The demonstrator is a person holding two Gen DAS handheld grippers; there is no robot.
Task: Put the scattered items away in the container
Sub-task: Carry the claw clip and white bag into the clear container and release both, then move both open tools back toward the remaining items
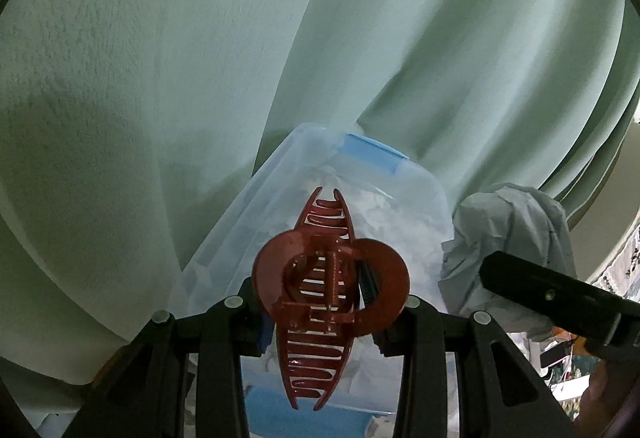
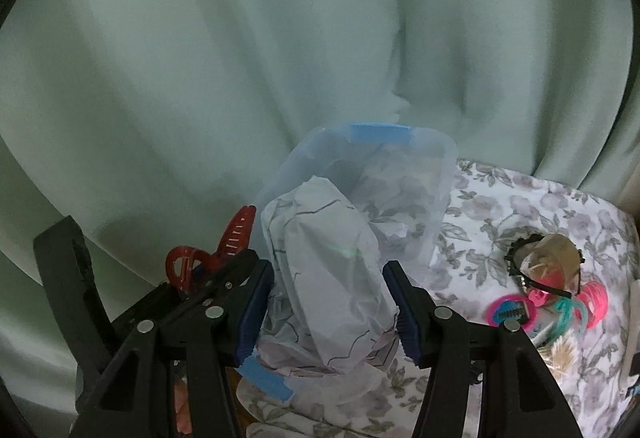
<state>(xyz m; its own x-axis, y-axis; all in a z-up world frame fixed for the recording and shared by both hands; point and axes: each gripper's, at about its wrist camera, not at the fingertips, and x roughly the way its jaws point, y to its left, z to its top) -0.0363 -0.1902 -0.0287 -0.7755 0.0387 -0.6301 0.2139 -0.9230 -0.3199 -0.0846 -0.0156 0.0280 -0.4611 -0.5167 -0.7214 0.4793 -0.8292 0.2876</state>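
Now left hand-held gripper clamps clip, right hand-held gripper clamps wad; centre both over bin, then release.

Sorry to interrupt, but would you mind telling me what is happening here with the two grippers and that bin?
A person is tidying loose items into a clear plastic bin with blue latches. The left gripper grips a red hair claw clip, the right gripper a crumpled white paper bundle; both are over the bin. More hair accessories wait on the floral cloth.
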